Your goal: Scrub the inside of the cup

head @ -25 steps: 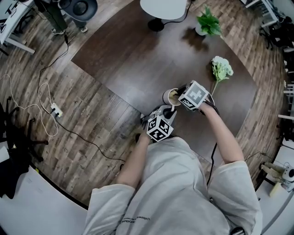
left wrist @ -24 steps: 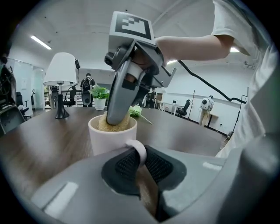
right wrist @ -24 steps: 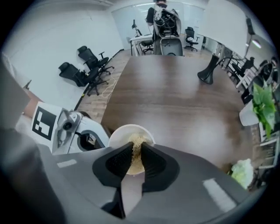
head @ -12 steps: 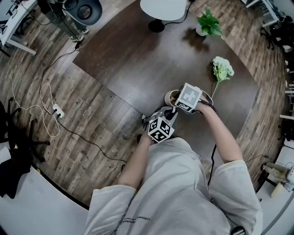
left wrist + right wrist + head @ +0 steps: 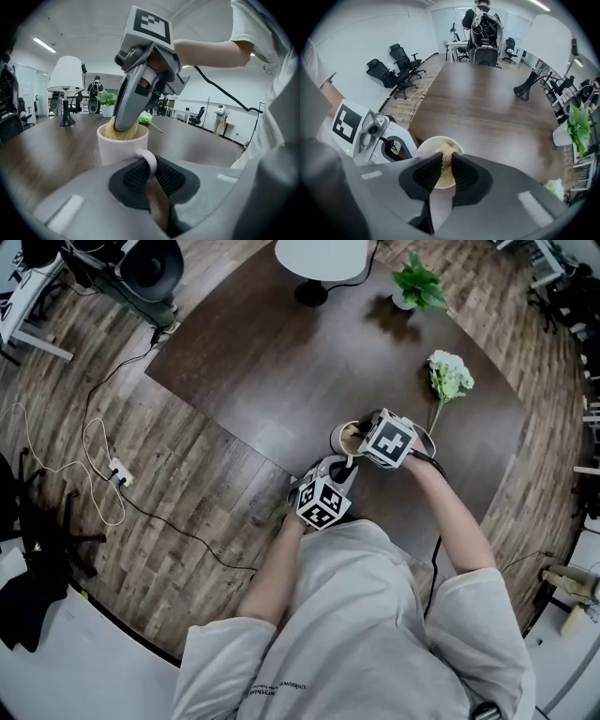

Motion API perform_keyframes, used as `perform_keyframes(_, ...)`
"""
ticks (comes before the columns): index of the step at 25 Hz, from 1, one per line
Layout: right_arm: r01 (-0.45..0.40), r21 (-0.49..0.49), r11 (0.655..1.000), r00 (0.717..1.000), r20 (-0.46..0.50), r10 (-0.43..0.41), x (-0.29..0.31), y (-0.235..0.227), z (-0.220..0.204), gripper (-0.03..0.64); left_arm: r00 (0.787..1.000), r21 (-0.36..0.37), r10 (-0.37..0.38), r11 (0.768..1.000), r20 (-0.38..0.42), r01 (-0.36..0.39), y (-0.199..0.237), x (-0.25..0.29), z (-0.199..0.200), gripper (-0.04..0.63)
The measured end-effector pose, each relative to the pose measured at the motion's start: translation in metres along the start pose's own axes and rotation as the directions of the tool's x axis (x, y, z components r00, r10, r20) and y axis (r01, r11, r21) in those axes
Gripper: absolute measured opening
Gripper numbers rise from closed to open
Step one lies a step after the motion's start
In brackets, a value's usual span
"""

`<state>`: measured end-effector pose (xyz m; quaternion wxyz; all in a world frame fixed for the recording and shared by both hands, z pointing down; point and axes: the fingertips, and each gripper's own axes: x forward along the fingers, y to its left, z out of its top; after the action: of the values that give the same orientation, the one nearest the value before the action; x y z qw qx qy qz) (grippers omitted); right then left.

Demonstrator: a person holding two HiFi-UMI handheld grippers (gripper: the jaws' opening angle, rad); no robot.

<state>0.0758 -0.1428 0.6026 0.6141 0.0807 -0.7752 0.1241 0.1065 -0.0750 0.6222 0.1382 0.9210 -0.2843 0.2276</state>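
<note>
I count one white ceramic cup [image 5: 341, 434], one tan, coarse scrubbing sponge [image 5: 446, 158] and my two grippers. Elsewhere on the dark brown wooden counter [image 5: 272, 362] there is one white-shaded lamp [image 5: 322, 258], one small potted green plant [image 5: 418, 286] and one pale green flower on a long stem [image 5: 449, 376].

Both my forearms reach forward from short grey sleeves. The left is bent in close to my body and the right stretches a little further out. My left gripper [image 5: 146, 174] comes at the cup low from the near side. Its ribbed black pads [image 5: 132, 177] are closed on the cup's loop handle [image 5: 150, 161], one on each side of it. My right gripper [image 5: 442, 169] tilts down over the cup from above, with its marker cube uppermost. Its jaws are pinched nearly together on the sponge, which fills the narrow gap between them. The sponge's lower part sits inside the cup's mouth.

The cup stands upright on the counter near its front edge, between the two grippers. The flower lies well off to its right.
</note>
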Motion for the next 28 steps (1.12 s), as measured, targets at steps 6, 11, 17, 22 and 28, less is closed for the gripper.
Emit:
perform_keyframes(6,0.021,0.032,0.999,0.997,0.067,-0.023,-0.021,0.003,-0.003,0.085,1.0,-0.016,0.016,1.0,0.005,-0.015,0.004,-0.003,-0.004,0.037)
perform_keyframes(11,0.042,0.069,0.997,0.987,0.155,-0.053,-0.052,0.004,-0.003,0.086,1.0,-0.02,0.015,1.0,0.003,-0.015,0.004,-0.005,-0.008,0.037)
perform_keyframes(17,0.161,0.09,0.983,0.96,0.216,-0.177,-0.094,-0.011,-0.005,0.084,1.0,-0.011,0.014,1.0,-0.001,-0.014,0.004,-0.006,-0.007,0.037)
perform_keyframes(22,0.181,0.14,0.973,0.968,0.149,-0.202,-0.068,-0.026,-0.036,0.084,1.0,-0.006,0.005,1.0,-0.008,-0.005,0.002,-0.006,-0.007,0.037)
perform_keyframes(28,0.15,0.121,0.981,0.982,0.097,-0.163,-0.024,-0.014,-0.057,0.084,1.0,0.006,-0.025,1.0,-0.012,0.025,0.001,-0.005,-0.007,0.037)
